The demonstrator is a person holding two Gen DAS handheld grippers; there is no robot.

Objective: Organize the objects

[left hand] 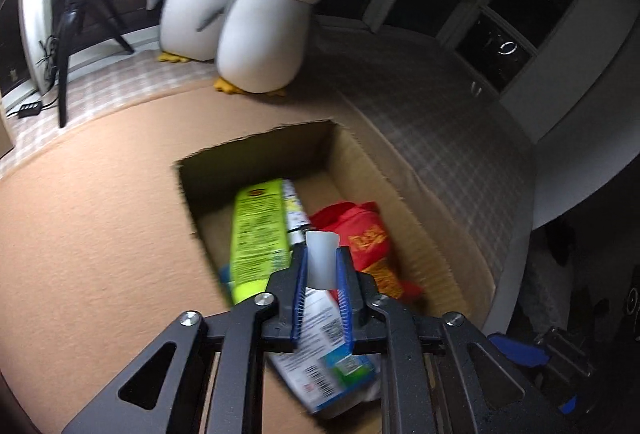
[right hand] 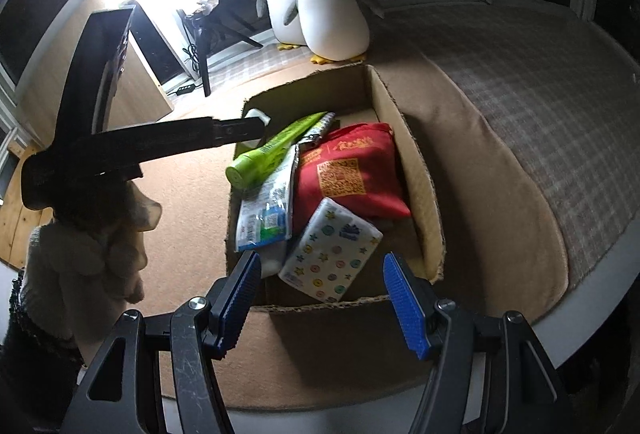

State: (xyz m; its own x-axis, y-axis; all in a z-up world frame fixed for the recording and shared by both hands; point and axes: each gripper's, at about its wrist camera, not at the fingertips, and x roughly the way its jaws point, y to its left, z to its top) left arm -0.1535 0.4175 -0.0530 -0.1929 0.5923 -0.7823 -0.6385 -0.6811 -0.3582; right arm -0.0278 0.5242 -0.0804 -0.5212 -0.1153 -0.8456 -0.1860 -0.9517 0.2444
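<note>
I have a small white translucent plastic piece pinched between the blue ribbed pads of my left tool, held above the open brown cardboard box that sits on the tan blanket of the bed. I judge this to be the drop-in step: the piece is over the box, not yet released. Below it lie a lime-green tube, a red cloth pouch with yellow print, a white-and-blue printed packet and a white tissue pack dotted with coloured faces. Next I should lower over a free gap and part the jaws. The left tool reaches in from the box's left side, roughly level; my right tool hangs wide apart, holding nothing, at the near edge.
</note>
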